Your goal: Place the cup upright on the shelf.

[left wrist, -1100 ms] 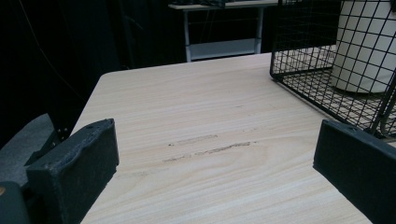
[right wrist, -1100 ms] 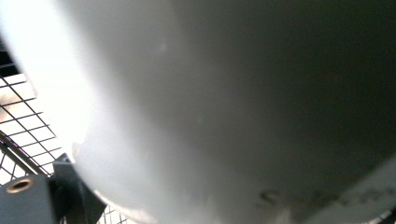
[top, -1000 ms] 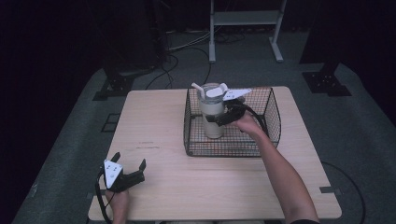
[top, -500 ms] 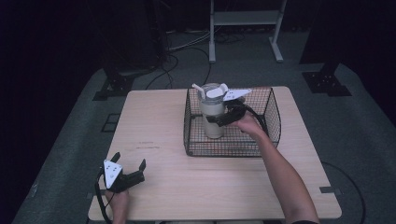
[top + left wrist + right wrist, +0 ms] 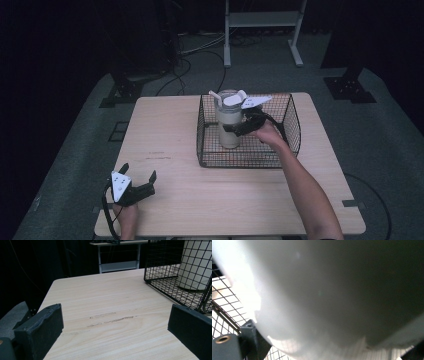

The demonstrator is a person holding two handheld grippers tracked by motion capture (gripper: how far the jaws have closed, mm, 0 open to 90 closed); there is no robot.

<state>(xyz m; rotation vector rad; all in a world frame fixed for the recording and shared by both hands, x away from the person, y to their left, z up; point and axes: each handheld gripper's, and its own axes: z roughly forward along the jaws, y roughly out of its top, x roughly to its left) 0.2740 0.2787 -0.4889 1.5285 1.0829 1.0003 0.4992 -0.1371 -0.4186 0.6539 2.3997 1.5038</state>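
i see the wooden tabletop (image 5: 240, 200) carrying a black wire basket (image 5: 292, 125) on its far right part. a white bottle (image 5: 229, 125) stands upright inside the basket. my right gripper (image 5: 237, 127) has its fingers clamped on the bottle's side. my left gripper (image 5: 137, 184) rests near the front left corner, fingers spread wide.

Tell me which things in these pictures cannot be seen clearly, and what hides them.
- Bottle, right gripper view: so close it blurs; no shape or label readable.
- Right gripper, high view: small and dark against the bottle; whether its fingers clamp it cannot be told.
- Basket, left gripper view: cut off by the right and top edges.
- Bottle lid, high view: partly covered by the gripper's white plate; too small for detail.
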